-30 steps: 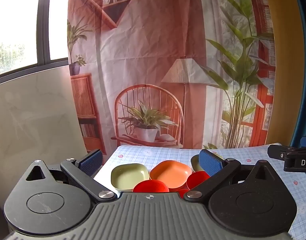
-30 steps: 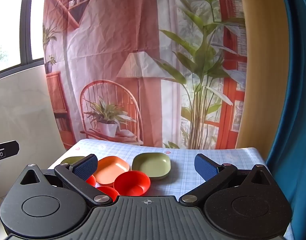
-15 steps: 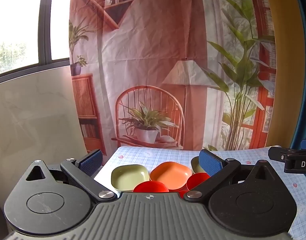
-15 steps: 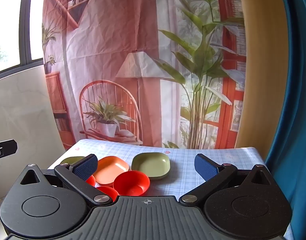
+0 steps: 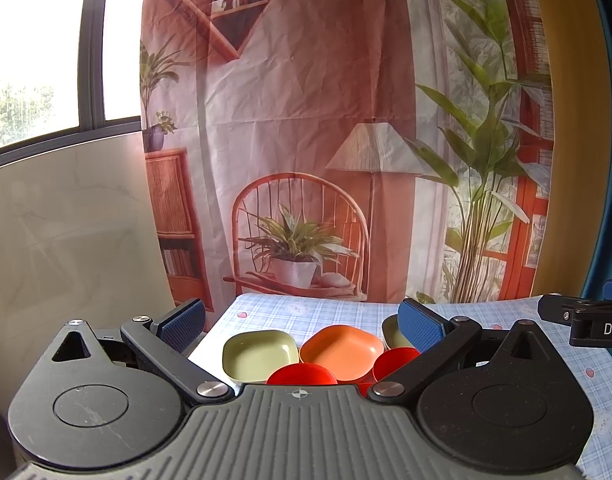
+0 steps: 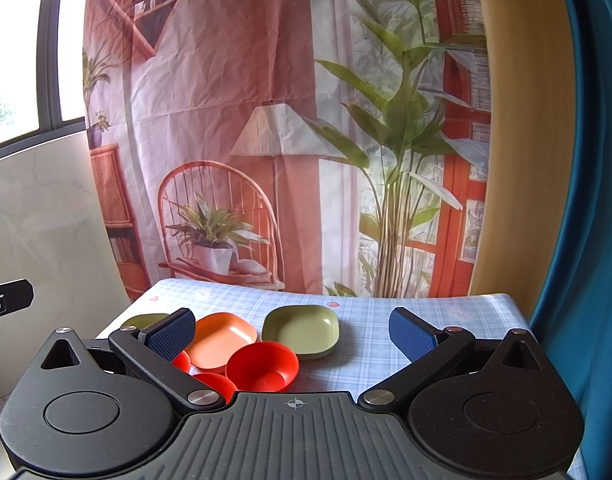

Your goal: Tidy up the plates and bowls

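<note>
Dishes sit grouped on a blue checked tablecloth [image 6: 370, 320]. An orange square plate [image 6: 220, 340] lies in the middle, also in the left wrist view [image 5: 342, 350]. A green square dish [image 6: 302, 330] lies to its right; another green dish [image 5: 260, 354] lies at the left. Red round bowls [image 6: 262, 366] [image 5: 302, 374] sit nearest me. My left gripper [image 5: 302, 326] is open and empty, above and short of the dishes. My right gripper [image 6: 292, 332] is open and empty, likewise held back from them.
A printed backdrop [image 5: 306, 160] with a chair, lamp and plants hangs behind the table. A marble wall [image 5: 66, 240] stands at the left, a blue curtain [image 6: 586, 200] at the right. The right gripper's tip [image 5: 578, 320] shows at the left view's right edge.
The left wrist view has shifted very slightly. No dish has moved and both grippers stay open.
</note>
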Demonstrator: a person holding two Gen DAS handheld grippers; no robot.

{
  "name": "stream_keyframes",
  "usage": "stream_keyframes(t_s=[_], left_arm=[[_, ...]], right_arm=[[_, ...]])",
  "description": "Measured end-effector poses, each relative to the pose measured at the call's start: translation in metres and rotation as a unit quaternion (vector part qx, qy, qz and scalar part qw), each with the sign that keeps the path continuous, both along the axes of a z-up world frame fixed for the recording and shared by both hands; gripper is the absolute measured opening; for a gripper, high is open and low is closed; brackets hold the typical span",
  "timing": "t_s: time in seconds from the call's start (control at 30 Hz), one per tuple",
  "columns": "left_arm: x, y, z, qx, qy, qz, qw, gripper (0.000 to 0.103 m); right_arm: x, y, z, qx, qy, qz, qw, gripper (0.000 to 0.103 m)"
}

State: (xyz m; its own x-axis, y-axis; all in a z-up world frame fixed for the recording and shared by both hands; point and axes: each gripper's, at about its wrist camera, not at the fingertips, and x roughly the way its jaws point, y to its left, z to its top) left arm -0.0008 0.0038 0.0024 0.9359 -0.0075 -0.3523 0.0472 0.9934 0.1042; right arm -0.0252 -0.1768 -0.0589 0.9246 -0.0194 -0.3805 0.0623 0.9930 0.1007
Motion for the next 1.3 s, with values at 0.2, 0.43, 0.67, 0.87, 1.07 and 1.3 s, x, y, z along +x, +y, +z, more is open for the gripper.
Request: stream_keyframes(t_s=[0.2,0.43,0.67,0.87,1.07,1.3], left_arm=[[-0.0010,0.0007,0.0010,-0.001,-0.002,0.003,1.0000,0.103],[-0.0022,0.0003,0.0017,-0.001,-0.005,0.001,1.0000,0.103],[-0.0023,0.0005,0.0014,-0.001,-0.005,0.002,1.0000,0.103],[-0.0023,0.0003,0.0016,0.000,-0.005,0.002,1.0000,0.103],[-0.0023,0.0004,0.0015,0.000,-0.005,0.001,1.0000,0.103],[-0.0024,0.0003,0.0015,0.000,-0.005,0.001,1.0000,0.103]], right_arm=[[0.0004,-0.0006,0.0004,0.000,0.000,0.000,1.000,0.103],[-0.0002,-0.0010,0.0012,0.000,-0.001,0.000,1.000,0.103],[-0.0006,-0.0005,0.0015,0.000,0.000,0.000,1.000,0.103],[-0.0009,-0.0002,0.0016,0.001,0.000,0.000,1.000,0.103],[-0.0010,-0.0002,0.0018,0.001,0.000,0.000,1.000,0.103],[-0.0007,-0.0006,0.0016,0.001,0.000,0.000,1.000,0.103]])
